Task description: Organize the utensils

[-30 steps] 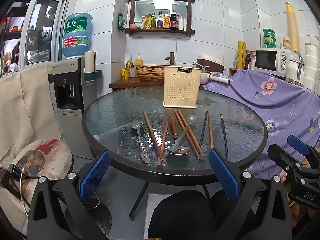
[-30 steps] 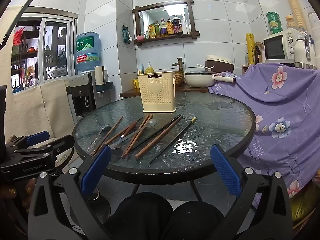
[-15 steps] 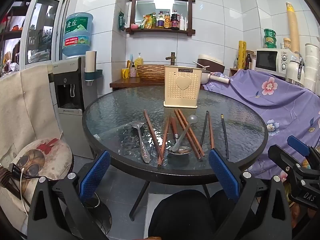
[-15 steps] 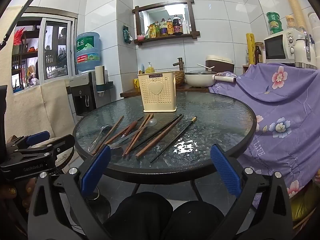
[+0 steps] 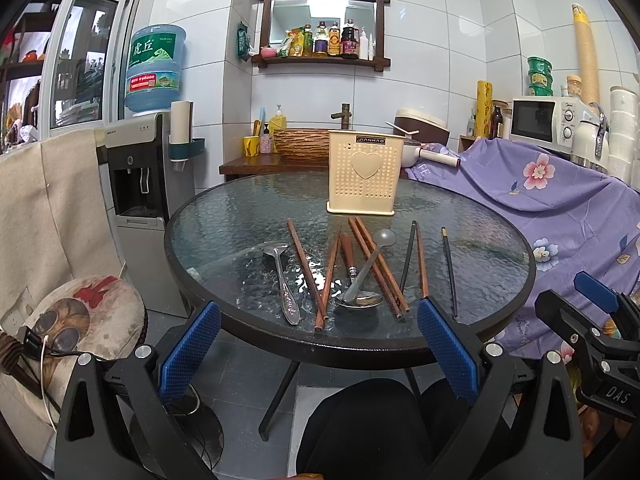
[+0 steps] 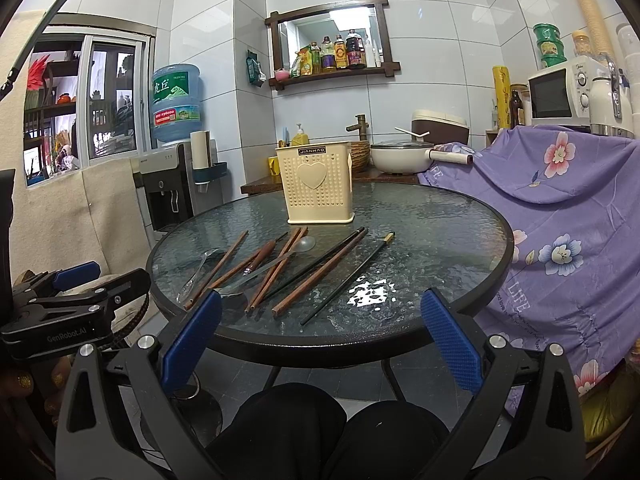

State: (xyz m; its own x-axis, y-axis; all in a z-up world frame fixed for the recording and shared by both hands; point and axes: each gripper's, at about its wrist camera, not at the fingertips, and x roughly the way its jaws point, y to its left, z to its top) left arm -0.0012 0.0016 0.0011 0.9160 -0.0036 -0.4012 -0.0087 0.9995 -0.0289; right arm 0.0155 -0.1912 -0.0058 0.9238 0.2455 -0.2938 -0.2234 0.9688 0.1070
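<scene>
A cream perforated utensil holder [image 5: 364,172] [image 6: 318,188] stands upright at the far side of the round glass table [image 5: 240,216] [image 6: 440,216]. In front of it lie several brown chopsticks [image 5: 306,272] [image 6: 314,278], black chopsticks [image 5: 448,268] [image 6: 346,280], a wood-handled utensil [image 5: 348,254], a metal spoon [image 5: 282,276] and a ladle-like spoon [image 5: 360,280]. My left gripper [image 5: 318,354] is open and empty, held below the table's near edge. My right gripper [image 6: 320,342] is open and empty, also short of the near edge.
A water dispenser [image 5: 136,168] and a cloth-covered chair [image 5: 48,208] stand left of the table. A purple floral cover [image 5: 560,200] lies over furniture on the right, with a microwave [image 5: 540,120] behind. A sink counter [image 5: 272,160] is beyond the table.
</scene>
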